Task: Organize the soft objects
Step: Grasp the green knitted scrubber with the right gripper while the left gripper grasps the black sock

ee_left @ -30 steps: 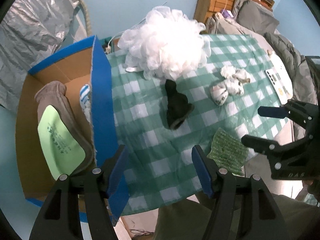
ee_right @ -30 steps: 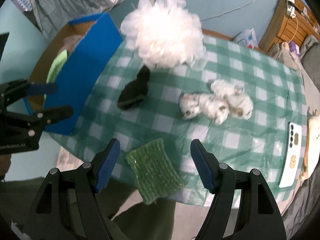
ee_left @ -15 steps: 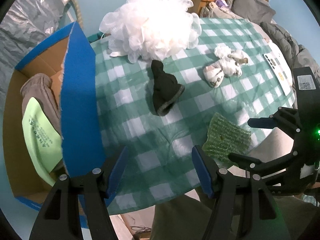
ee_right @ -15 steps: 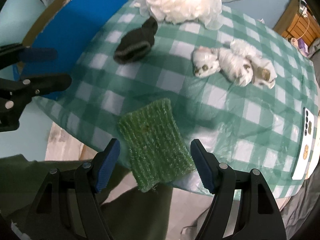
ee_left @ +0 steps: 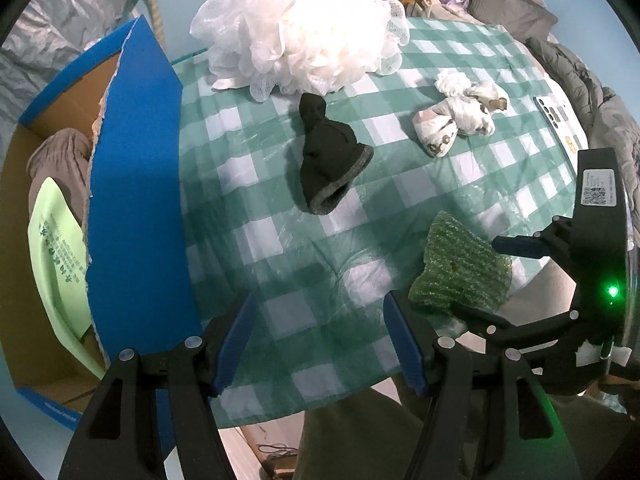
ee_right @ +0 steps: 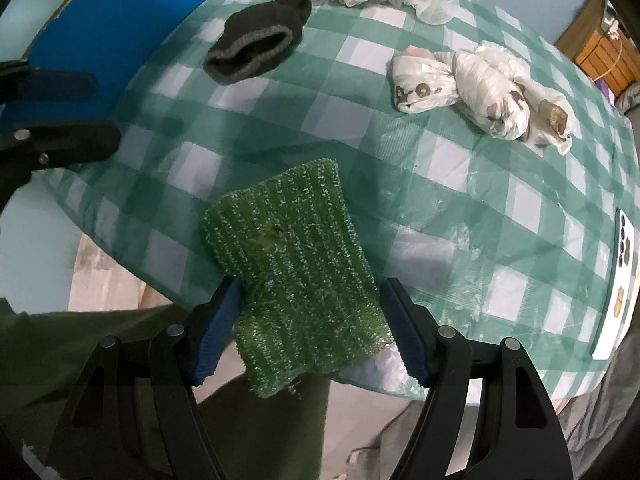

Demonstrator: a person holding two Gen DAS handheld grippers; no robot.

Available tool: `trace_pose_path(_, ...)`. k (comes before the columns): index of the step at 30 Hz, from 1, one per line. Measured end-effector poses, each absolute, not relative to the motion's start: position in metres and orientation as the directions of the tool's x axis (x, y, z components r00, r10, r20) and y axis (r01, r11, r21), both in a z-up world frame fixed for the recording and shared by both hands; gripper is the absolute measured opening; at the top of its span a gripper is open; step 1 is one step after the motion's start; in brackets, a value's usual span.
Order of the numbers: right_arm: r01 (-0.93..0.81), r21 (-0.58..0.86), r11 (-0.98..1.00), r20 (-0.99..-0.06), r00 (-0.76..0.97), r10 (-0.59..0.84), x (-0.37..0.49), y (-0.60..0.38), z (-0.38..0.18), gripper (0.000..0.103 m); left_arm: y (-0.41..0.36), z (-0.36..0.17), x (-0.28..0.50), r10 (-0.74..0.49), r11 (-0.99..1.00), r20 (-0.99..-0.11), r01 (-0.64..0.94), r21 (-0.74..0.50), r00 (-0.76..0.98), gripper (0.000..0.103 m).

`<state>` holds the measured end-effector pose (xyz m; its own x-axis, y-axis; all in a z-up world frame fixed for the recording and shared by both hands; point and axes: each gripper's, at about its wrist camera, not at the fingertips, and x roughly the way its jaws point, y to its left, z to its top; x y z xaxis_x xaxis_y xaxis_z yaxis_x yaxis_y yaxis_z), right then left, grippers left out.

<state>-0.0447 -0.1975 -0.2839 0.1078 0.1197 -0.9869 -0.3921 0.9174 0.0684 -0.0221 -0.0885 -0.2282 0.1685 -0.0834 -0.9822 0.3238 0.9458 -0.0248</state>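
The table (ee_left: 280,240) has a green check cloth. The blue box (ee_left: 136,200) stands along its edge, left of the left gripper (ee_left: 320,344), whose jaws are wide apart over bare cloth. The white puff (ee_left: 304,28) sits far ahead. The black sock (ee_left: 328,160) lies nearer. The green scrubber (ee_right: 296,268) hangs over the near edge, between the right gripper's (ee_right: 310,328) wide jaws, which are not squeezing it.
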Motion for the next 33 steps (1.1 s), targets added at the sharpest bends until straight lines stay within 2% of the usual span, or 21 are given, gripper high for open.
trace_pose_path(1,-0.391,0.068,0.918,-0.987,0.11,0.12,-0.045,-0.197,-0.284,0.072,-0.088,-0.228,-0.022,-0.085,0.947,-0.981,0.322,-0.025,0.173,0.067)
trace_pose_path(4,-0.387,0.056,0.92,-0.986,0.125,0.113,-0.044,-0.193,-0.284,0.055,-0.088,-0.227,-0.021,-0.086,0.949,-0.981,0.315,-0.027,0.175,0.067)
trace_pose_path(6,-0.377,0.072,0.923,-0.984,0.122,0.127,-0.044,-0.196,-0.282,0.034,-0.088,-0.225,-0.02,-0.09,0.95,-0.979,0.312,-0.03,0.181,0.067)
trace_pose_path(8,-0.369,0.089,0.925,-0.983,0.114,0.14,-0.041,-0.199,-0.281,0.022,-0.089,-0.224,-0.019,-0.093,0.949,-0.978,0.313,-0.031,0.185,0.067)
trace_pose_path(12,-0.359,0.118,0.926,-0.978,0.121,0.171,-0.037,-0.204,-0.276,0.018,-0.093,-0.22,-0.013,-0.099,0.948,-0.976,0.317,-0.033,0.194,0.067)
trace_pose_path(18,-0.324,0.139,0.936,-0.968,0.157,0.198,-0.026,-0.218,-0.262,0.018,-0.101,-0.219,0.002,-0.106,0.948,-0.974,0.316,-0.038,0.199,0.067)
trace_pose_path(20,-0.309,0.143,0.94,-0.965,0.17,0.202,-0.022,-0.223,-0.259,0.018,-0.104,-0.218,0.009,-0.11,0.947,-0.972,0.318,-0.039,0.208,0.075)
trace_pose_path(23,-0.288,0.152,0.945,-0.96,0.184,0.21,-0.008,-0.235,-0.258,0.018,-0.108,-0.217,0.018,-0.116,0.949,-0.968,0.314,-0.041,0.223,0.079)
trace_pose_path(33,-0.235,0.164,0.958,-0.948,0.231,0.219,0.014,-0.261,-0.24,0.018,-0.116,-0.237,0.052,-0.122,0.964,-0.972,0.257,-0.068,0.201,0.08)
